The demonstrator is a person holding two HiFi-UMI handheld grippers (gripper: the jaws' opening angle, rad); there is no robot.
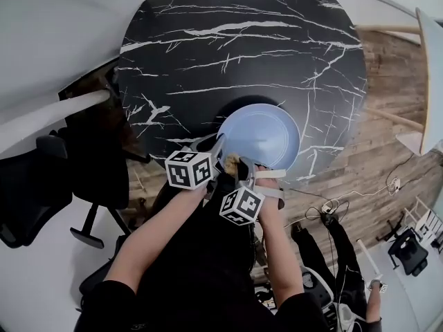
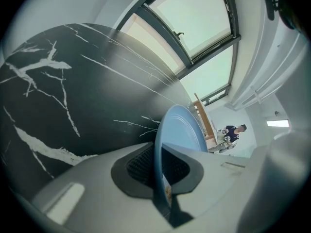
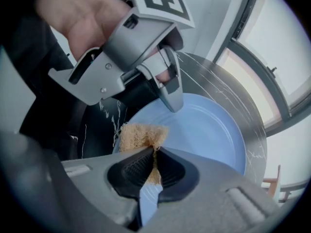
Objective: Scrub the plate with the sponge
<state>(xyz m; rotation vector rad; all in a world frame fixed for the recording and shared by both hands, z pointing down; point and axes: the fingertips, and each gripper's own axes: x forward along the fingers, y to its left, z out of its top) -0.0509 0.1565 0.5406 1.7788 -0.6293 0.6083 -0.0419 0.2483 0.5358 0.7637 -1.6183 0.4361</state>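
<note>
The round pale-blue plate (image 1: pixel 266 133) lies at the near edge of the table, partly overhanging it, directly in front of the person, which puts both tools within easy reach. The left gripper (image 2: pixel 158 169) has its jaws pressed onto the plate's near rim, which passes edge-on between the ribbed pads. This grip probably anchors the plate so that scrubbing strokes cannot slide or spin it. Whether the clamped rim is raised off the surface cannot be determined. The right gripper (image 3: pixel 154 152) points steeply down, and its jaws pinch the tan, fibrous sponge (image 3: pixel 141 136) by one edge. The free part of the sponge projects forward over the plate's near-left rim, just beside the left gripper's tips. This leaves a working face exposed for wiping, but contact with the plate is not confirmed. The surface is a round black table (image 1: pixel 228 47) with white marble veining, otherwise bare. Around it are a wood-plank floor (image 1: pixel 374 185) with loose cables (image 1: pixel 332 203), a black office chair (image 1: pixel 41 178), and large windows (image 2: pixel 194 28).
</note>
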